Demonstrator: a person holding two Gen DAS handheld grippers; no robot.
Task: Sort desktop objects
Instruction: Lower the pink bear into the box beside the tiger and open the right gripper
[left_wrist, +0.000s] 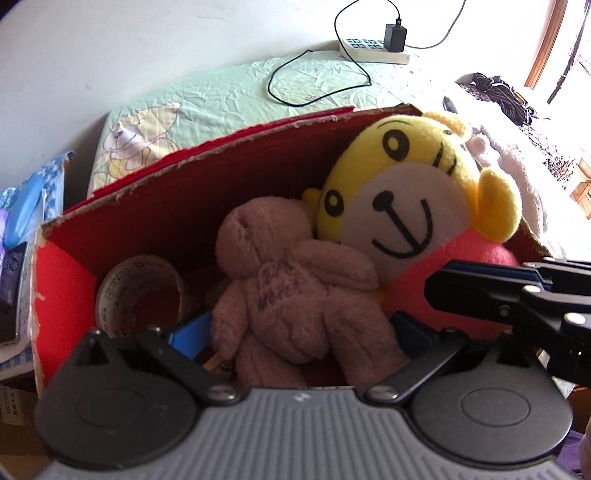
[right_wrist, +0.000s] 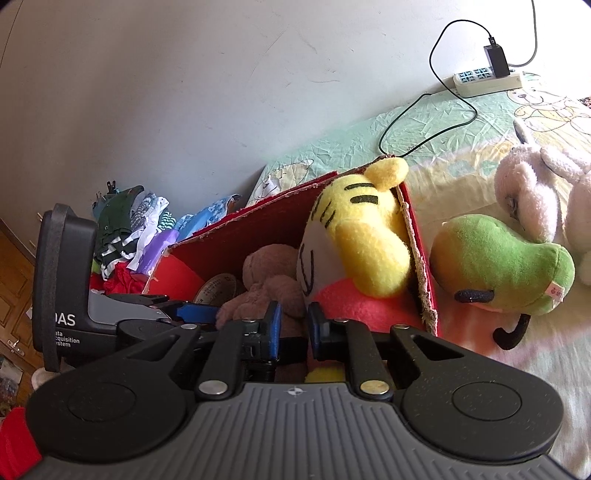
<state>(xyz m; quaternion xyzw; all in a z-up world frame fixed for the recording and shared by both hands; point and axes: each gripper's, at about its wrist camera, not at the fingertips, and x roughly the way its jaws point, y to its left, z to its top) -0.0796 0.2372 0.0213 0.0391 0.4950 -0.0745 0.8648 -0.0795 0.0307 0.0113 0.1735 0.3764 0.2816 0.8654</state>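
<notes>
A red cardboard box (left_wrist: 155, 192) stands open on the bed. In it lie a pinkish-brown teddy bear (left_wrist: 295, 295), a yellow tiger plush (left_wrist: 399, 192) with a red body, and a roll of tape (left_wrist: 140, 291). My left gripper (left_wrist: 299, 328) reaches into the box with its jaws spread wide on either side of the bear's waist. The bear looks unsqueezed and leans on the tiger. My right gripper (right_wrist: 293, 325) hovers shut at the box's near edge with nothing between its pads. It also shows in the left wrist view as the right gripper (left_wrist: 436, 284).
Right of the box, a green plush (right_wrist: 506, 266) and a white plush (right_wrist: 535, 199) lie on the bedsheet. A power strip (right_wrist: 487, 81) with a charger and cable sits by the wall. A pile of clothes (right_wrist: 140, 229) is left of the box.
</notes>
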